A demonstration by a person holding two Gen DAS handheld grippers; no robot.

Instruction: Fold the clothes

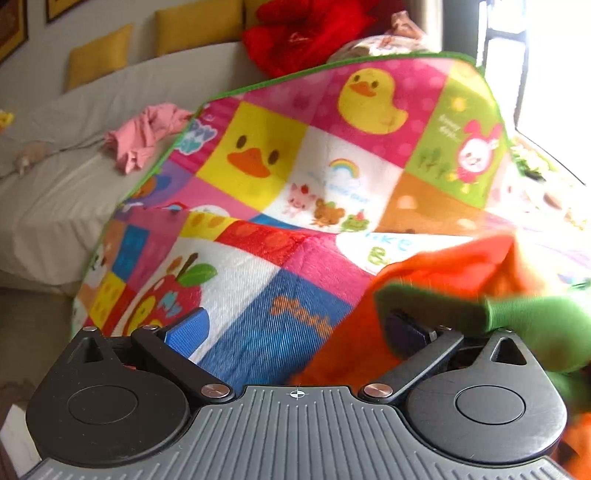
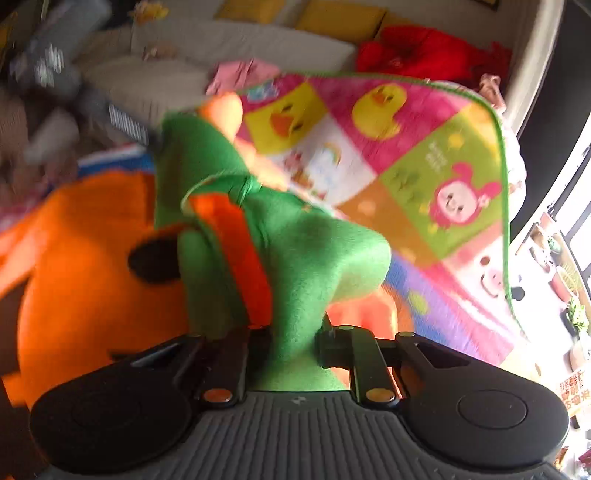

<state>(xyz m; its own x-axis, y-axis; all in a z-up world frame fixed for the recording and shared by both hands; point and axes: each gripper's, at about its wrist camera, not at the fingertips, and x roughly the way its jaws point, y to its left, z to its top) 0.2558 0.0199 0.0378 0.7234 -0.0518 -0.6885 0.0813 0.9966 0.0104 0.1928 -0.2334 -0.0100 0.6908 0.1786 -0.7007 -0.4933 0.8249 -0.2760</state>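
Note:
An orange and green fleece garment [image 2: 85, 266] hangs in front of my right gripper [image 2: 291, 332]. Its jaws stand close together, shut on a bunched green fold [image 2: 314, 251] of that garment. In the left wrist view the same garment [image 1: 443, 266] comes in from the right, and its green edge [image 1: 535, 321] drapes over my right-hand finger. My left gripper [image 1: 295, 332] is open, fingers wide apart, with nothing pinched between the pads. Behind both lies a bright patchwork blanket [image 1: 295, 166] with ducks and a green border, also visible from the right wrist [image 2: 424, 155].
A white sofa [image 1: 55, 192] with yellow cushions [image 1: 99, 55] runs along the back. On it lie a crumpled pink garment [image 1: 144, 136] and a red plush heap [image 1: 303, 33]. A bright window [image 1: 554, 74] is on the right. Blurred clutter [image 2: 48, 74] fills the left of the right wrist view.

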